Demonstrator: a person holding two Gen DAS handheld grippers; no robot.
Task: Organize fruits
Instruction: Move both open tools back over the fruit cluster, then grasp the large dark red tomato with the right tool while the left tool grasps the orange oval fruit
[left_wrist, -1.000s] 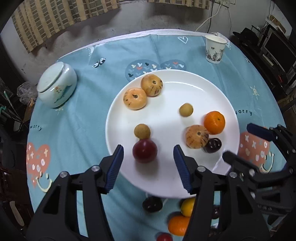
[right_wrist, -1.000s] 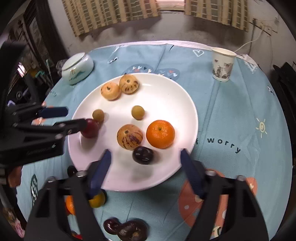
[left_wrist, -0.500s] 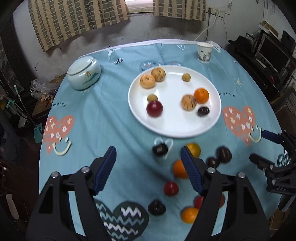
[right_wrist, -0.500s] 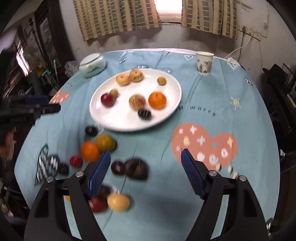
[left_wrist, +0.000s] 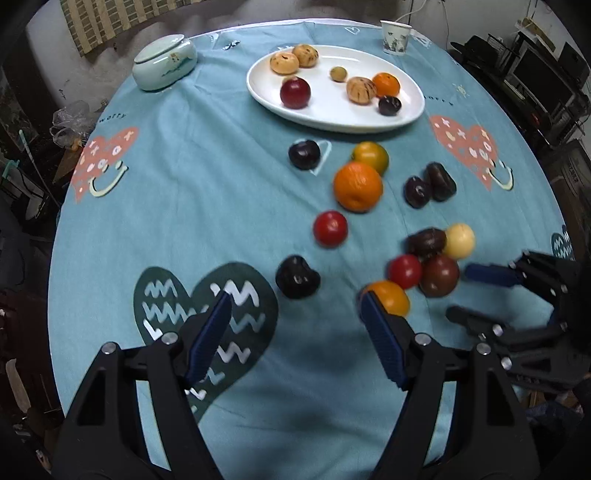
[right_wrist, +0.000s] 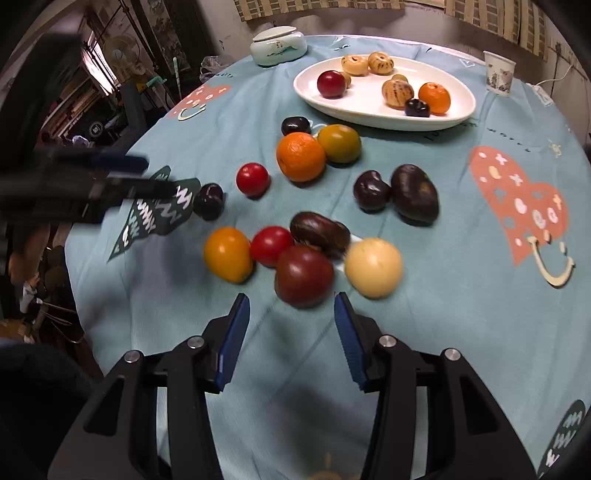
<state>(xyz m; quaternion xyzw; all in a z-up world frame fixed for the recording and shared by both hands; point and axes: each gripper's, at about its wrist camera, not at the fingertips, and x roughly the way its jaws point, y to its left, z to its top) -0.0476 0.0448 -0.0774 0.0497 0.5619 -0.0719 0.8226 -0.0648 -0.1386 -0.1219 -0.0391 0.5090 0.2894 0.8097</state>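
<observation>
Both of my grippers hover over the blue tablecloth (left_wrist: 192, 192) with nothing between their pads. On my left gripper (left_wrist: 295, 314) the jaws stand wide apart over bare cloth, and a black plum (left_wrist: 296, 277) lies just beyond them at twelve o'clock; an orange-yellow fruit (left_wrist: 389, 297) sits just beyond the right fingertip. My right gripper (right_wrist: 291, 314) has just been closing and now stands at a narrower gap, empty, with a dark red tomato (right_wrist: 303, 275) just ahead at twelve o'clock, outside the pads.

Loose fruit is scattered across the cloth: a big orange (left_wrist: 357, 185) touches a yellow-green fruit (left_wrist: 370, 157), a red tomato (left_wrist: 330, 228) lies alone near the middle, and a cluster at four o'clock in the left view includes a pale yellow fruit (left_wrist: 459, 240).

Farther off, at one o'clock, the white plate (left_wrist: 332, 114) holds several fruits, among them a red plum (left_wrist: 294, 92) and a small orange (left_wrist: 386, 83). A lidded ceramic jar (left_wrist: 164, 61) stands at eleven o'clock, a paper cup (left_wrist: 395, 32) beyond the plate.
</observation>
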